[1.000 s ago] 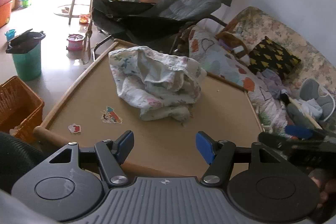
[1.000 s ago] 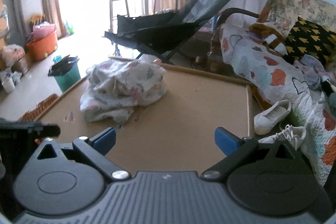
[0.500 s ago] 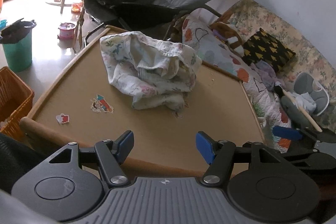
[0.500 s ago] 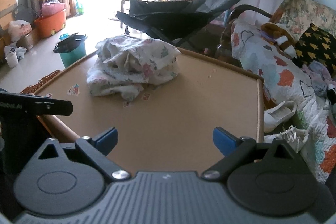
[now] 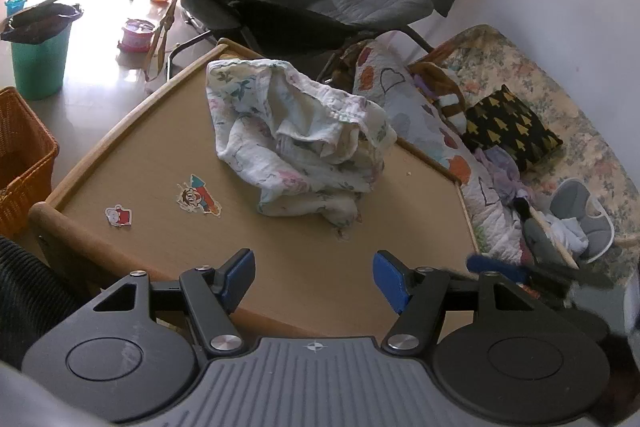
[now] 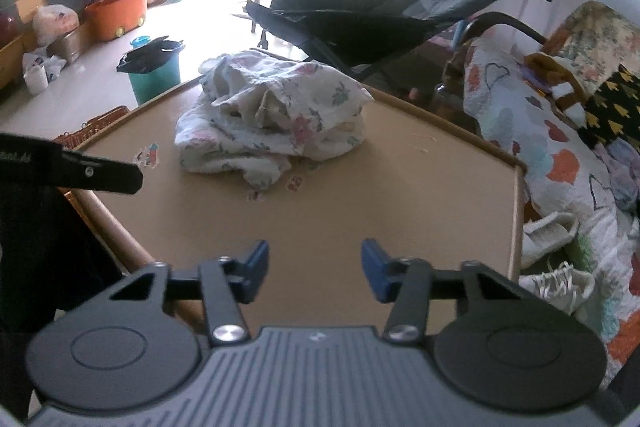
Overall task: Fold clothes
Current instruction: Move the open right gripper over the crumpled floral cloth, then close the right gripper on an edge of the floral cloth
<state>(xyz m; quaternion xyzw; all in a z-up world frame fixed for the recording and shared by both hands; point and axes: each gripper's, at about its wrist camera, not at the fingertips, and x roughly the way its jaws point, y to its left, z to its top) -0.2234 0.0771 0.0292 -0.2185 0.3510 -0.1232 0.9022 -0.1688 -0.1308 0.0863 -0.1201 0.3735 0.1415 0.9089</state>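
**Crumpled floral garment waits mid-table, both tools empty**

While the floral garment (image 5: 304, 147) lies in a loose, crumpled heap toward the far half of the wooden table (image 5: 132, 155), both tools hang over the near edge, well apart from it. The left tool (image 5: 314, 279) has its blue pads spread with nothing between them, only bare tabletop showing through the gap. The right tool (image 6: 314, 269) has just been closing its jaws, yet they stand apart with nothing caught between them.

Two cartoon stickers (image 5: 198, 195) are stuck to the tabletop on the left, near the heap, and smaller ones sit just beside its near hem in the right wrist view. In that view the left tool's dark arm juts in from the left edge.

Around the table: an orange wicker basket (image 5: 20, 163) on the floor at the left, a green bin (image 5: 38, 59) lined with a black bag beyond it, a dark folding lounge chair (image 5: 304, 11) behind the table, and a sofa (image 5: 560, 91) at the right covered with a heart-patterned quilt (image 6: 532, 131) and a black cushion (image 5: 510, 125) with gold trees. White sneakers (image 6: 556, 287) lie on the floor between table and sofa.
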